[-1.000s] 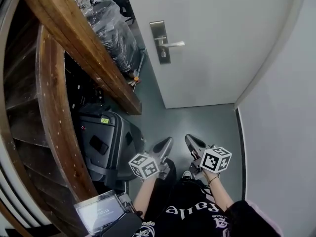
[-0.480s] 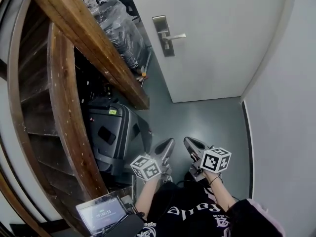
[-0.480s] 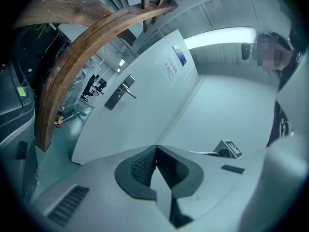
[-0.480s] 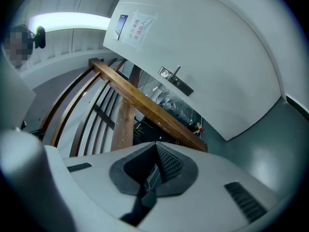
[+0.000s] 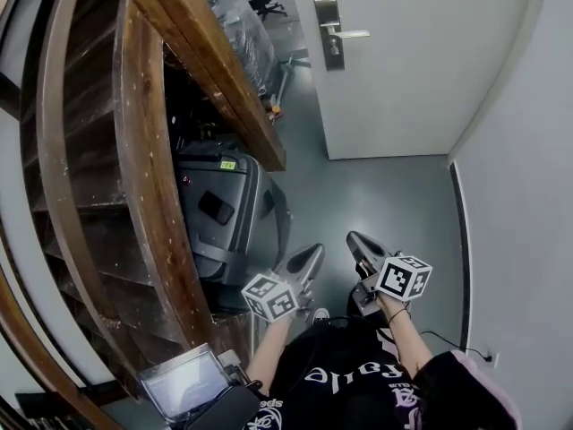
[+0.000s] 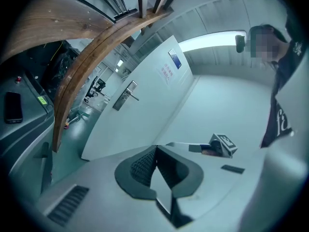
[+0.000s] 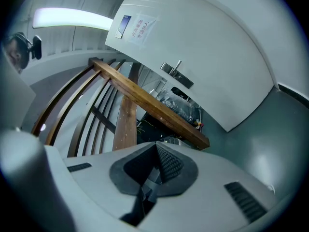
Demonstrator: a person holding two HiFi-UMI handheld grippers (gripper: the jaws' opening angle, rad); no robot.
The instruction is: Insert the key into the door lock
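Key: a thin, flat grey piece (image 7: 150, 180) is showing between the jaws in the right gripper view. I am taking it for the key, though most of it is hiding.
Right tool (image 5: 358, 243): clamping tight on that piece and hanging low by the person's lap, well apart from the door (image 5: 421, 61).
Left tool (image 5: 309, 256): jaws pressing together with nothing between them, just beside the right one.
Lock: sitting in the metal plate (image 5: 330, 32) near the door's left edge in the head view, where the handle (image 5: 351, 34) is sticking out. The keyhole is reading too small to pick out.
Handling: the key is likely behaving as light, stiff, smooth metal, prone to pivoting or slipping in the grip. Holding it across the flat head, with the blade pointing straight out ahead, is looking best.
Risk: a skewed blade is likely catching at the keyhole mouth.
Count: I am counting one key, one door, one plate, one handle and two tools.
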